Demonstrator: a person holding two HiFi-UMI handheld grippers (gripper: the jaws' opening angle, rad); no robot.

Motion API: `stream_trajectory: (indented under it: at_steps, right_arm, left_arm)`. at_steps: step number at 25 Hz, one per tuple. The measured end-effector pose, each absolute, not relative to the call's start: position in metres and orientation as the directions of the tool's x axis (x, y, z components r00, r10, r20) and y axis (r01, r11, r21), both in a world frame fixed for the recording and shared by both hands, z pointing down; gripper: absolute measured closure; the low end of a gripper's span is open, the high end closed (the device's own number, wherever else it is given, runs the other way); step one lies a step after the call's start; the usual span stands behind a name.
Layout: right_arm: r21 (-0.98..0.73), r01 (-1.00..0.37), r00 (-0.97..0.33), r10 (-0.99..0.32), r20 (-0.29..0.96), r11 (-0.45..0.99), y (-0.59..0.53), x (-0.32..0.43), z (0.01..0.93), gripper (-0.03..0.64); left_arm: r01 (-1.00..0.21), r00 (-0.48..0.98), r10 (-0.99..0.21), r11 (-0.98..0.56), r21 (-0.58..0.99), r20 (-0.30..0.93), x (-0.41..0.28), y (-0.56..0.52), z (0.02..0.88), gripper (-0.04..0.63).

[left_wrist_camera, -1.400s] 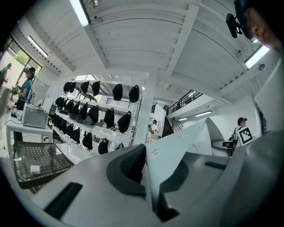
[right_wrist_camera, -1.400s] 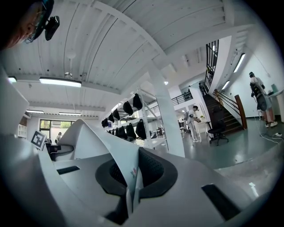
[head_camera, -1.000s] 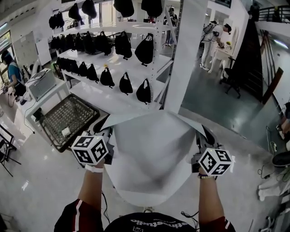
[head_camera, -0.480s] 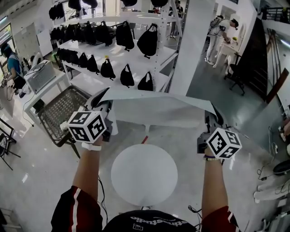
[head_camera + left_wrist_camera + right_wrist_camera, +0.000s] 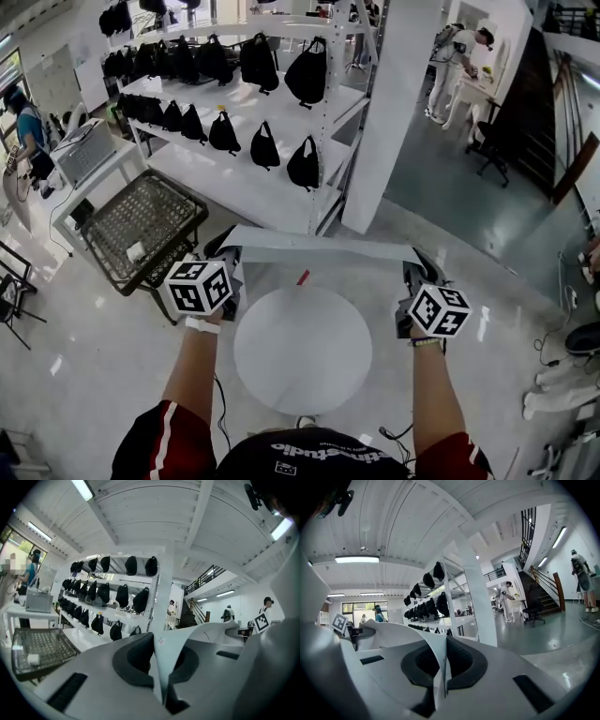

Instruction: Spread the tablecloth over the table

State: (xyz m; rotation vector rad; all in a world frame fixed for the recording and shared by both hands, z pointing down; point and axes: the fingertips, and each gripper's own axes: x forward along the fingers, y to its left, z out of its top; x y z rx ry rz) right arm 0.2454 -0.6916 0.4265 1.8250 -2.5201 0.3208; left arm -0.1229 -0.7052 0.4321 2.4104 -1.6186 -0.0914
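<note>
Cloth [image 5: 319, 251] billowed up off the table [image 5: 302, 349], uncovering its top, then dropped and narrowed to a thin band at the far edge.

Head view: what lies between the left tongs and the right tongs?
The tablecloth, stretched as a band from the left tongs to the right tongs, both shut on it. The head view shows this.

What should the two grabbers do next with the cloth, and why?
Probably draw both grippers back toward the person and lower them, so the cloth comes across the tabletop. The left gripper and right gripper each pinch an edge of the tablecloth. It is stretched between them at the far side of the round table, whose top is uncovered.
</note>
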Motion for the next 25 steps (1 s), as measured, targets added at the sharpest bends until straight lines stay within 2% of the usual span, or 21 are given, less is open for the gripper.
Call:
stream_trajectory:
  at_steps: [6,25]
  right_arm:
    - [-0.215,-0.939,-0.318,-0.917,0.238,0.270,-0.656,0.251,0.487,0.591]
    - [-0.232,-0.942,-0.311,-0.892,0.328,0.243,-0.536,0.239,0.541,0.591]
  left_arm:
    - [-0.888,0.411,-0.895,-0.350,0.297,0.175,-0.116,-0.664,0.491,0.577]
    - [-0.874,0.464,-0.839,-0.383,0.298,0.285,-0.127,-0.548,0.549,0.575]
